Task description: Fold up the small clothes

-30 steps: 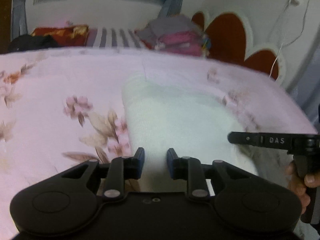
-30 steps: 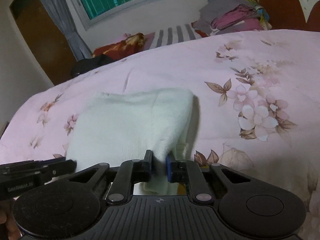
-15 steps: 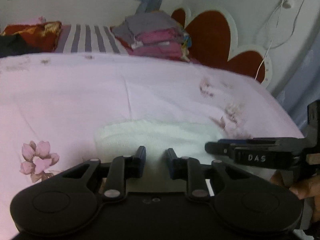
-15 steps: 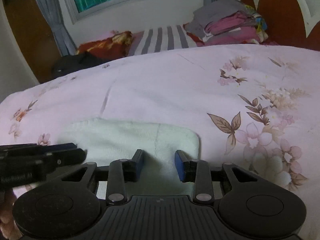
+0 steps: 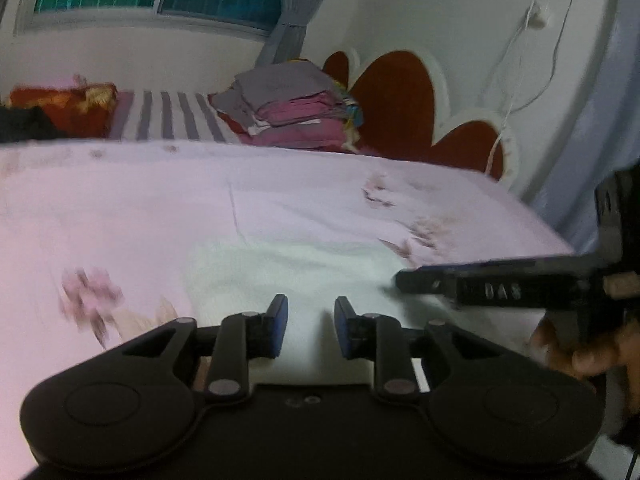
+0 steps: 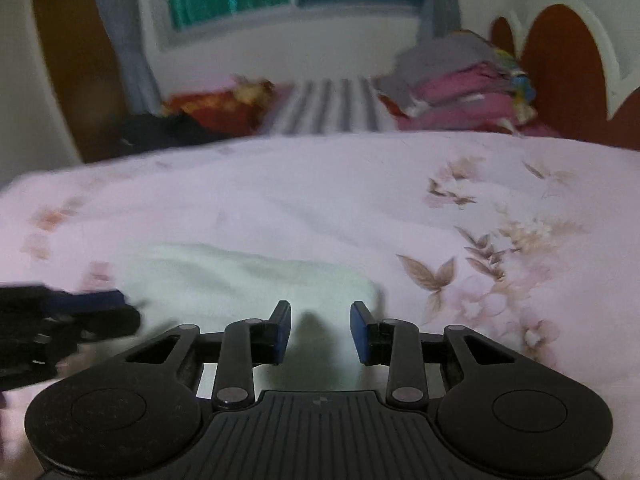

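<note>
Your left tongs [image 5: 307, 330] are released, the blue-padded tips apart with nothing between them, hanging just over the near edge of the white cloth [image 5: 292, 276]. That cloth is a soft, nubbly knit, folded into a flat rectangle with rounded corners, and it lies on the bed [image 5: 120, 208] straight ahead of you. The bedcover is smooth pink fabric printed with pale flowers and brown leaves.

To the right in the left wrist view, your right tongs [image 5: 404, 280] reach in sideways over the cloth's right end, with your hand [image 5: 580, 348] on the grip. From the right wrist camera those tongs [image 6: 320, 334] are also released, tips wide apart above the cloth [image 6: 248, 280], gripping nothing. The left tool [image 6: 80, 312] shows blurred at the far left edge.

Beyond the bed lie a dark garment [image 6: 160, 130], a red and gold cushion [image 5: 64, 104], a striped pillow [image 5: 172, 116] and a stack of folded grey and pink clothes [image 5: 292, 108] against the red scalloped headboard [image 5: 396, 100]. A white cord [image 5: 516, 68] hangs down the wall.
</note>
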{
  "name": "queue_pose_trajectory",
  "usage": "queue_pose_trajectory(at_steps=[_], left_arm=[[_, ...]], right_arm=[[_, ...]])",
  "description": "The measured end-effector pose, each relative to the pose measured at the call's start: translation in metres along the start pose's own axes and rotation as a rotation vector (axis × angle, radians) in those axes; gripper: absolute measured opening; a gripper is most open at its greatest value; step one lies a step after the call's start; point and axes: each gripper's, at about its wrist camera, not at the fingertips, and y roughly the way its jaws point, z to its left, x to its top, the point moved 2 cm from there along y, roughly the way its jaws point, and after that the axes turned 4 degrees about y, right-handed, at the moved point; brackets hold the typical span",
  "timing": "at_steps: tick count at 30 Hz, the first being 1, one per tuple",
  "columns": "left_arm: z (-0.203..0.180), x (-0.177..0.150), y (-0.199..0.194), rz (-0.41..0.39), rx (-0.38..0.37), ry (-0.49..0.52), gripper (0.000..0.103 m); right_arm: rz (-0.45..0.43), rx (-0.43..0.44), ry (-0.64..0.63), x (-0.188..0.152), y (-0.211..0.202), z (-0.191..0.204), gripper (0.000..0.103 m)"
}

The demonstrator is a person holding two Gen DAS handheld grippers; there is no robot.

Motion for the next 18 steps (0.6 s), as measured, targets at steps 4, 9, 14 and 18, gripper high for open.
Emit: queue_pose_trajectory(at_steps=[4, 9, 14, 18], left_arm=[[-0.008, -0.01, 0.021, 0.036, 0.022, -0.022, 0.023], [-0.016, 0.006, 0.035, 0.079, 0.053, -0.041, 0.023], [-0.028, -0.019, -0.028, 0.02, 0.05, 0.004, 0.023], [-0.032, -0.051, -0.056, -0.008, 0.07, -0.011, 0.023]], right_arm=[[0.042, 0.036, -0.15, -0.037, 0.001, 0.021, 0.033], [0.041, -0.084, -0.041, -0.016, 0.028, 0.005, 0.034], [0.004, -0.065, -0.079, -0.017, -0.013, 0.006, 0.034], [0.013, 0.065, -0.115, -0.048, -0.049, 0.015, 0.034]])
